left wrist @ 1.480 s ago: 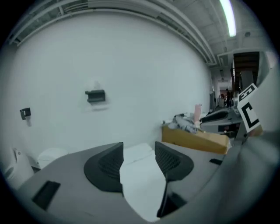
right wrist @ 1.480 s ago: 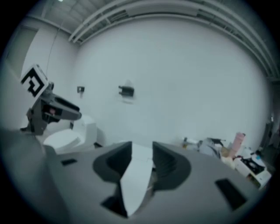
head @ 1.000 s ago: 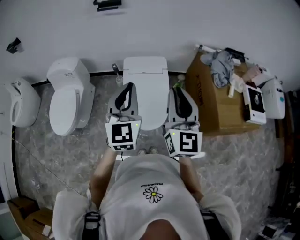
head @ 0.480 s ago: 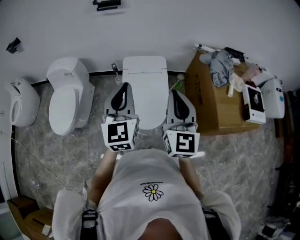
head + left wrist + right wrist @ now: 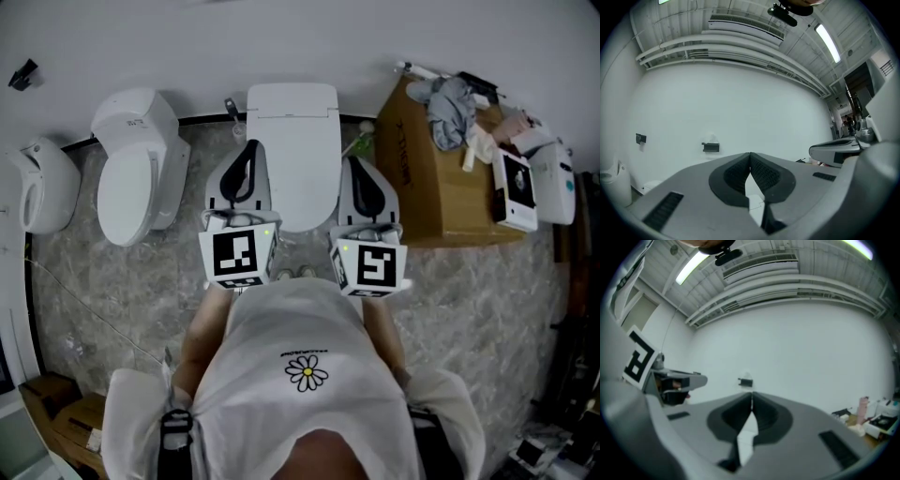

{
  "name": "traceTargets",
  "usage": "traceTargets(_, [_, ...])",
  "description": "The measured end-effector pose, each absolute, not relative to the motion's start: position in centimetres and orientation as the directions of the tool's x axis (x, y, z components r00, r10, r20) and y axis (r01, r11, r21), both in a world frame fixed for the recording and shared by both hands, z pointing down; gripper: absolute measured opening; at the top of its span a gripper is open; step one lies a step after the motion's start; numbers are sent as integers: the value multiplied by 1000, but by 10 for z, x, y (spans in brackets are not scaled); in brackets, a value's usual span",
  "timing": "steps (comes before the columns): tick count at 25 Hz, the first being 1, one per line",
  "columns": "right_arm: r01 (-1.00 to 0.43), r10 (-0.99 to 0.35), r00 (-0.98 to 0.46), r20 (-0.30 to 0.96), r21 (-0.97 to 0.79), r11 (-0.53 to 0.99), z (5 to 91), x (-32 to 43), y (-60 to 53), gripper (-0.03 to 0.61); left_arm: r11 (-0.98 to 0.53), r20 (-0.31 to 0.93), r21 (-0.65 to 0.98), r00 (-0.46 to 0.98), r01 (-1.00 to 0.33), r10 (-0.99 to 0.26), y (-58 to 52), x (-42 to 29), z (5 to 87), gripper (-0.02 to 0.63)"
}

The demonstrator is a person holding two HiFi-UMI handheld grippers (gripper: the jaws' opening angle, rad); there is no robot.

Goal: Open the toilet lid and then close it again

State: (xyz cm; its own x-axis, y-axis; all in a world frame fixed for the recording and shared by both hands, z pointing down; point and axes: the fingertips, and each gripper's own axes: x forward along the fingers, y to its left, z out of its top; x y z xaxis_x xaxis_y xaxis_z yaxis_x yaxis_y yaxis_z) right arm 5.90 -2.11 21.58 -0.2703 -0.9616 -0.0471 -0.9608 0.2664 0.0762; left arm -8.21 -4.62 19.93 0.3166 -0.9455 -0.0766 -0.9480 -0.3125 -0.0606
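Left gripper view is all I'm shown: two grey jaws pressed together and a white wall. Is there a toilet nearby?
Observer: Yes. From above, a white toilet, lid down, sits between the left gripper and the right gripper.
Visitor: Is the right one holding anything?
Observer: No, its jaws are shut on nothing.
Visitor: What else is around?
Observer: A cardboard box with a cloth on top stands right of that toilet.

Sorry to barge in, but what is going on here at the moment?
A person stands facing the middle toilet, whose lid is down, with a gripper in each hand. The left gripper and the right gripper are both shut with nothing between their jaws, held level to either side of the toilet.
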Motion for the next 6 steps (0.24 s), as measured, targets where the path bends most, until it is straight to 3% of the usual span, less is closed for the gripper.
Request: traceTargets(6, [-961, -963, -266, -39, 85, 262, 221, 56, -9, 31, -302, -79, -79, 308, -950, -948, -30, -87, 203, 21])
